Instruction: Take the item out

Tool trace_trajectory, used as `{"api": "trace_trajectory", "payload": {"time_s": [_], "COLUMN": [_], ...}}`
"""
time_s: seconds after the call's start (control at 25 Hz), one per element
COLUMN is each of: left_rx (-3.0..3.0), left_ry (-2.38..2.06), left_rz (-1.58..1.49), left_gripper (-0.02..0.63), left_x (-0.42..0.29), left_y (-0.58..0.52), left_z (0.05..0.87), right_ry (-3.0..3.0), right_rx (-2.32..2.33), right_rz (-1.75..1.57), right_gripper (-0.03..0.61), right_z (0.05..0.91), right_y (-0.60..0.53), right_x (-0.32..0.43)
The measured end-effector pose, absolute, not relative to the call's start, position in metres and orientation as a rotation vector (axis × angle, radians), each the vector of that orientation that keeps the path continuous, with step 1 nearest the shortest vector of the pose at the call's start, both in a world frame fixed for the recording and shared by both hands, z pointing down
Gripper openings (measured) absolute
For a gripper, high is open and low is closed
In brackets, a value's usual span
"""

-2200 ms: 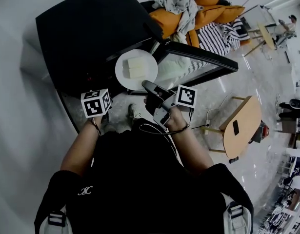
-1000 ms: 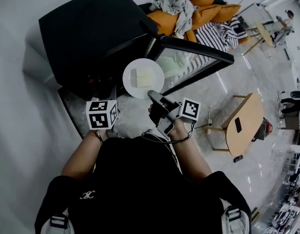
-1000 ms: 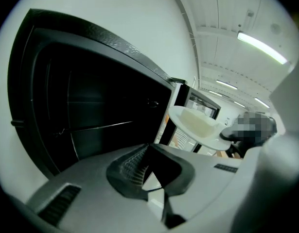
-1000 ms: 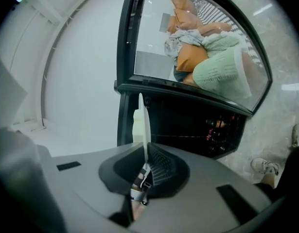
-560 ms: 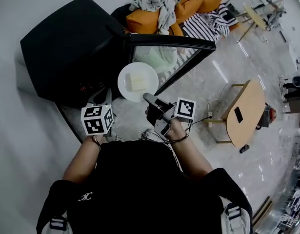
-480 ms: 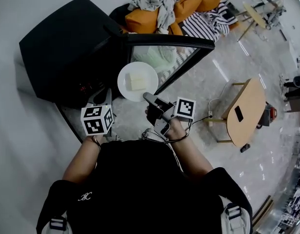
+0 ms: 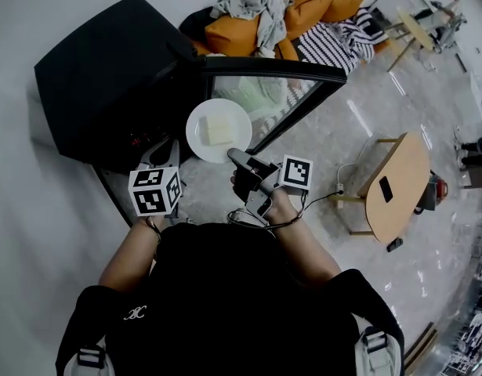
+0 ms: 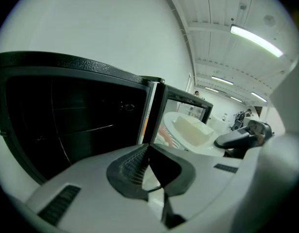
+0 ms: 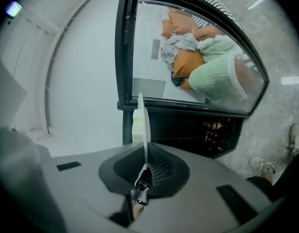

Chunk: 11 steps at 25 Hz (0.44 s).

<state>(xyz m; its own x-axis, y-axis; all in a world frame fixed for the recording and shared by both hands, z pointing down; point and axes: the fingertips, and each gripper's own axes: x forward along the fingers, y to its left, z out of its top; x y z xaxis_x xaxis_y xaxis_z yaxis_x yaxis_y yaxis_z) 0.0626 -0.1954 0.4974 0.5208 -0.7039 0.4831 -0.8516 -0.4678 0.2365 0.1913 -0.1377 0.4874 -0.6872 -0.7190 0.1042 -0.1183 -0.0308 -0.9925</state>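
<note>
Right gripper (image 7: 234, 154) has its jaws clamped on the near rim of a white plate (image 7: 195, 128), held level so its pale block (image 7: 219, 130) stays put, clear of the black cabinet (image 7: 99, 61) at ten o'clock. Left gripper (image 7: 165, 155), jaws together and empty, hangs at the plate's eight o'clock, likely free for the open door (image 7: 295, 67).

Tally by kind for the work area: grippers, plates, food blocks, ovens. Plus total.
Grippers: 2 (left gripper, right gripper)
Plates: 1 (white plate, clamped in the right gripper)
Food blocks: 1 (pale block, on the plate)
Ovens: 1 (black oven, door open)
Total: 5
</note>
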Motion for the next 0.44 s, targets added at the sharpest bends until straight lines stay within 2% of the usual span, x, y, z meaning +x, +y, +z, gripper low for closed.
{"api": "trace_trajectory", "payload": {"time_s": [0.44], "left_rx": [2.285], "left_ry": [-1.312], "left_rz": [0.428], "left_gripper": [0.009], "left_x": [0.0596], "left_y": [-0.1915], "left_z": [0.5003], "right_ry": [1.799], "right_rx": [-0.873], "right_rz": [-1.804], "right_gripper": [0.023], "right_z": [0.4957], "right_y": [-0.132], "right_x": [0.1959]}}
